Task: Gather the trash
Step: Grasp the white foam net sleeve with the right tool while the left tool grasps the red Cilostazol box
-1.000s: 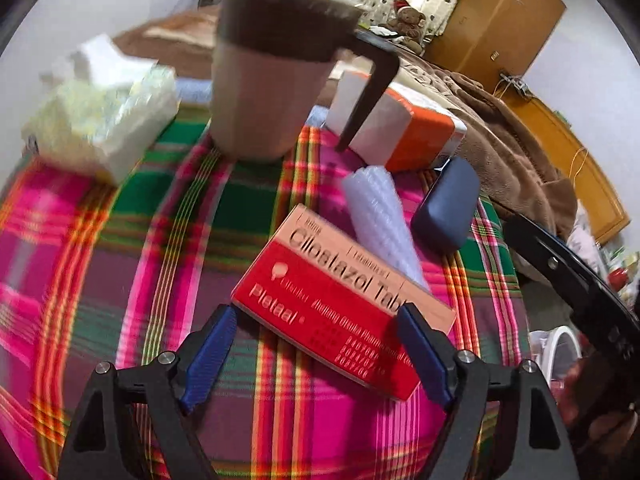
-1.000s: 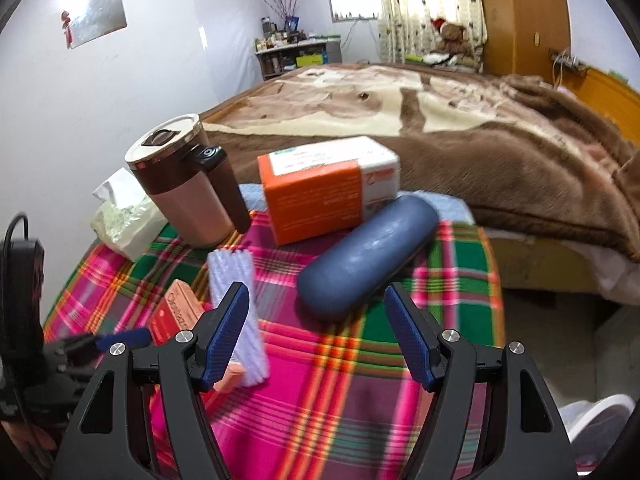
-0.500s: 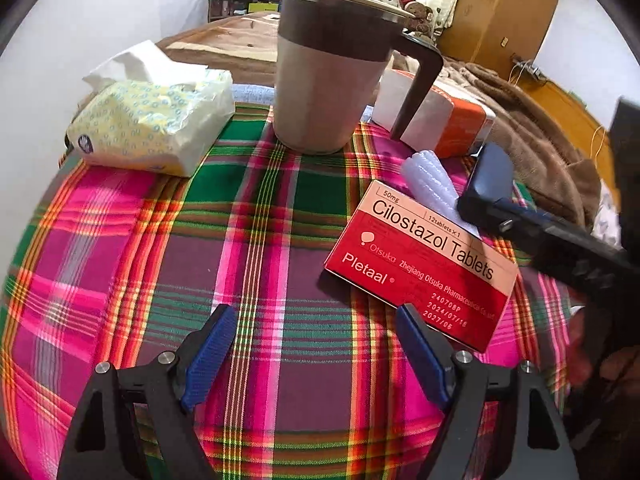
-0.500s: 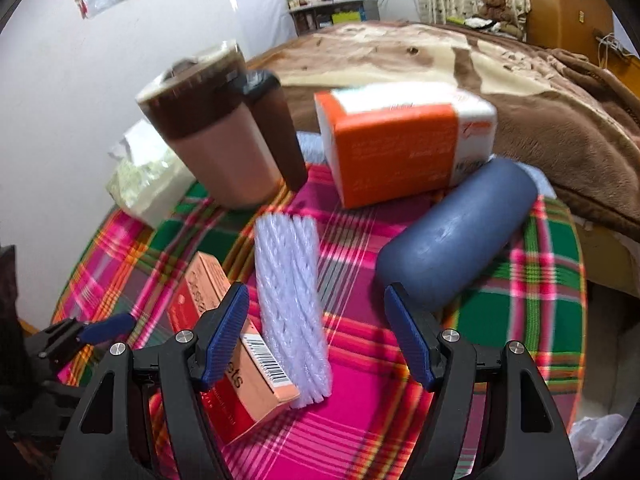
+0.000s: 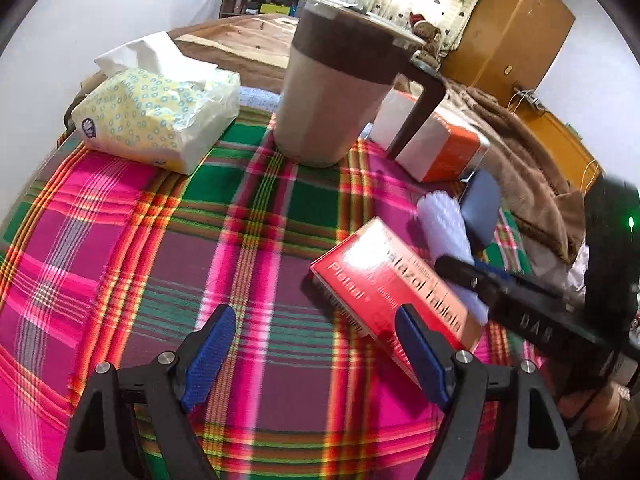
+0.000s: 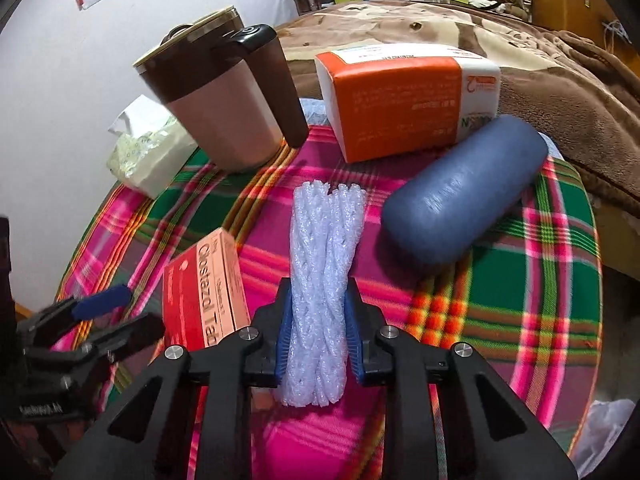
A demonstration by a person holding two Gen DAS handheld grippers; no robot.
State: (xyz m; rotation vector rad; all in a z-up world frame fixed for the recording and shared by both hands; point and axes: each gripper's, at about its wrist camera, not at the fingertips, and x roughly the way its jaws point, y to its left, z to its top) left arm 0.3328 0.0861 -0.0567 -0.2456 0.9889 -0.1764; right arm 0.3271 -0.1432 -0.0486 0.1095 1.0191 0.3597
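A white foam net sleeve (image 6: 324,248) lies lengthwise on the plaid tablecloth (image 6: 520,280). My right gripper (image 6: 318,332) has its blue pads pressed on the sleeve's near end, and its jaws are closing. To the sleeve's left lies a red tablet box (image 6: 208,292). In the left wrist view that red box (image 5: 392,292) sits just ahead and right of my left gripper (image 5: 316,356), which is open with nothing between its fingers. The foam sleeve (image 5: 444,220) shows beyond the box, partly hidden by the right gripper's fingers (image 5: 460,266).
A brown lidded mug (image 5: 332,92), a yellow tissue pack (image 5: 160,116), an orange-and-white box (image 6: 400,100) and a blue glasses case (image 6: 464,192) stand along the far side. A bed with a brown blanket (image 6: 560,92) lies behind. A white bag (image 6: 608,420) sits below the table's right edge.
My right gripper came down over the foam sleeve and closed on its near end. The left gripper shifted left, so the red box now lies at its right finger.
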